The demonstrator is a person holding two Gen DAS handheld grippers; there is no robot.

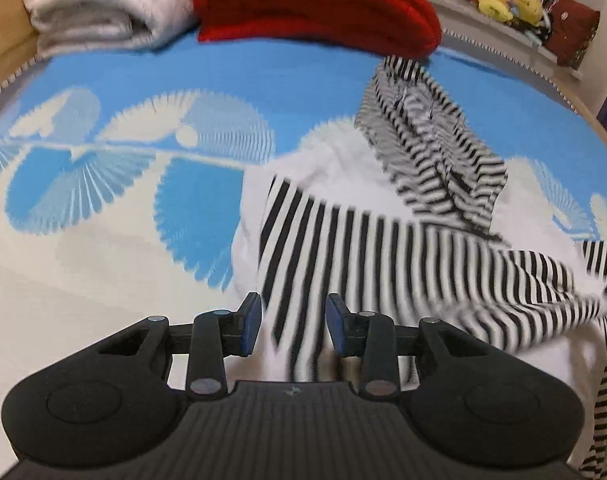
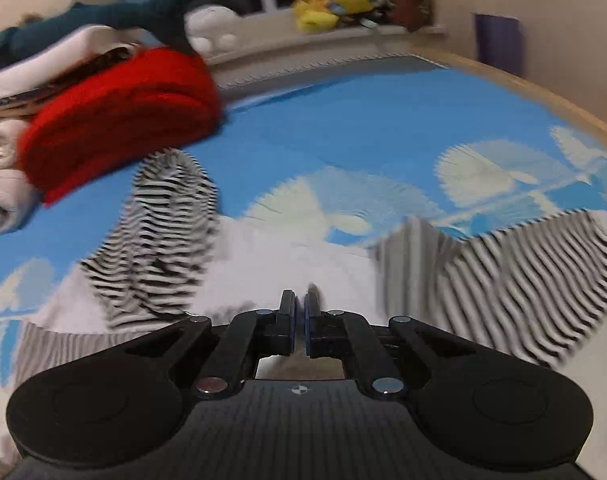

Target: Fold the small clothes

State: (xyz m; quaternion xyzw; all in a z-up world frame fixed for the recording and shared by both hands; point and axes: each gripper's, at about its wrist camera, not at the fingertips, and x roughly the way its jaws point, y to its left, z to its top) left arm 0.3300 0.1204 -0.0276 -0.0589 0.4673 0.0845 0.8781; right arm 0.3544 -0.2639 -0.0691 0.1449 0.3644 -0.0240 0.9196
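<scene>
Left gripper (image 1: 292, 326) hangs with its blue pads spread apart, a strip of the black-and-white striped garment (image 1: 383, 248) running between them without being pinched. The right gripper (image 2: 300, 320) has its pads pressed nearly together; whether any cloth is caught there, I cannot tell. The striped garment (image 2: 159, 240) lies rumpled on the blue-and-white patterned blanket (image 1: 123, 184), near a folded red knit (image 1: 311, 0).

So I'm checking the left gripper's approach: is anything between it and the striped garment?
Nothing visible. The left gripper is open, and the striped garment lies directly between its blue pads.
</scene>
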